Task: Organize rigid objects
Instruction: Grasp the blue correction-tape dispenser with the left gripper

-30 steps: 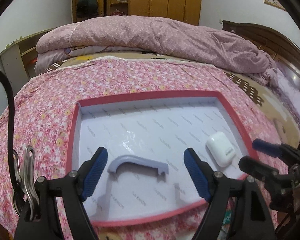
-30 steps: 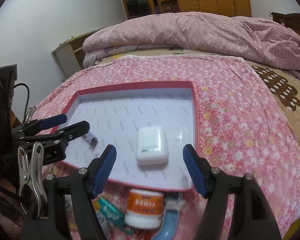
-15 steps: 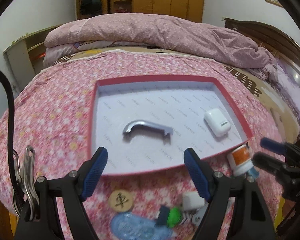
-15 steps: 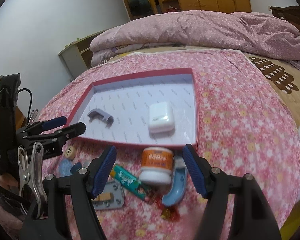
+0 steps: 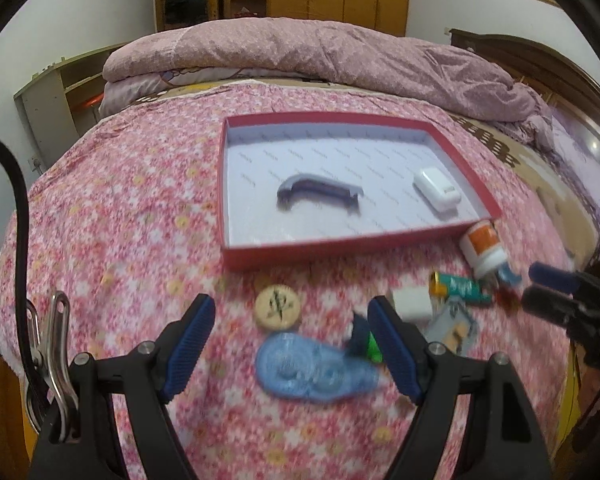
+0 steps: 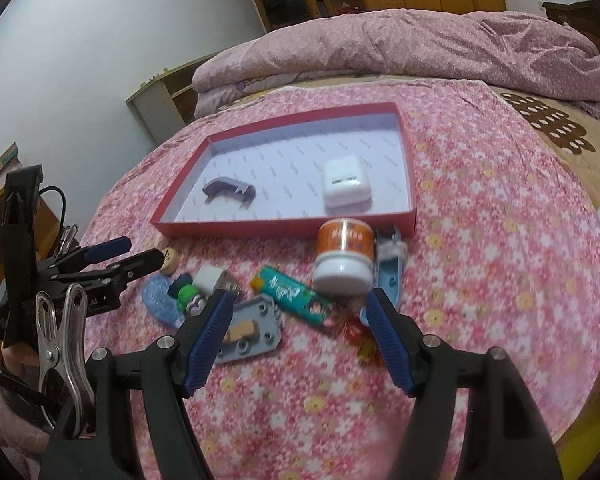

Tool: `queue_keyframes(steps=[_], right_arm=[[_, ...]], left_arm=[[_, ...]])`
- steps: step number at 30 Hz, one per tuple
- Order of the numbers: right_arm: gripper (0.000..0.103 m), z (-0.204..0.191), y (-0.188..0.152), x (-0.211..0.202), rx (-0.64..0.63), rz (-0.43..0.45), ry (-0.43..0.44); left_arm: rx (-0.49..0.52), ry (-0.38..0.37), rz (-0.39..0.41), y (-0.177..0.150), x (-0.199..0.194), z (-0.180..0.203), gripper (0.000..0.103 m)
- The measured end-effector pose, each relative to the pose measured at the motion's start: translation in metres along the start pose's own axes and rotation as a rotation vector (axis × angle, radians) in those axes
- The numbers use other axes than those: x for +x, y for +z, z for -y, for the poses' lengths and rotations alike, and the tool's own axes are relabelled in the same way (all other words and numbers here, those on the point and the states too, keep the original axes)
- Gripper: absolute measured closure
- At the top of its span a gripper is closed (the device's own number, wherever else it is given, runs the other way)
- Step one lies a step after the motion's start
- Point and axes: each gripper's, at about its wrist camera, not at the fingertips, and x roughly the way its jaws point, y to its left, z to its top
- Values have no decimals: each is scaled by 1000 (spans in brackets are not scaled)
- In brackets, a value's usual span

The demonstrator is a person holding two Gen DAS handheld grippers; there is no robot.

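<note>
Both tools are held over a bed covered in a pink flowered sheet (image 5: 112,216), and nothing is gripped by either. The left tool (image 5: 290,350) is seen with its jaws standing wide and empty; between its fingers, just ahead, a round wooden game piece (image 5: 277,306) and a blue tape dispenser (image 5: 312,368) are found, and a white plug (image 5: 412,304) is seen just beyond its right finger. Well ahead of it a red-rimmed box (image 5: 340,252) is set, in which a grey handle (image 5: 320,192) lies to the left and a white earbud case (image 5: 436,190) to the right, apart from each other. The right tool (image 6: 300,338) is likewise spread wide and empty. Beside its left finger a grey metal plate (image 6: 252,330) is seen; between the fingers, slightly ahead, a green wrapped tube (image 6: 290,294) lies, and beyond it an orange-labelled white jar (image 6: 343,258) is placed just outside the box's near wall (image 6: 284,226).
</note>
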Motion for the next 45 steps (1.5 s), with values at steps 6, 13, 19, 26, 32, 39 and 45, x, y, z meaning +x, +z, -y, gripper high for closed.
queue_keyframes(steps=[6,13,19,26,32,39,45], right_arm=[[32,-2,-17,-2,-11,-24,-12],[32,-2,-36,0,-22,-61,-33],[32,-2,-40,1,-26,-74,-28],[32,-8,-48,6,-35,-94,-12],[32,-9,-54,9,-30,-116,-11],[32,-19,-51,14,-41,-118,-1],[32,-45,-42,25,-120,-109,29]], left_arm=[[41,-28,-8,-21,-3,2,21],[102,-26,-24,-33,8,14,12],[155,-34,-26,-42,18,26,12],[143,5,-6,-43,31,27,10],[108,-15,7,-45,29,16,12],[111,-8,20,-53,9,5,12],[65,24,2,-69,0,-14,12]])
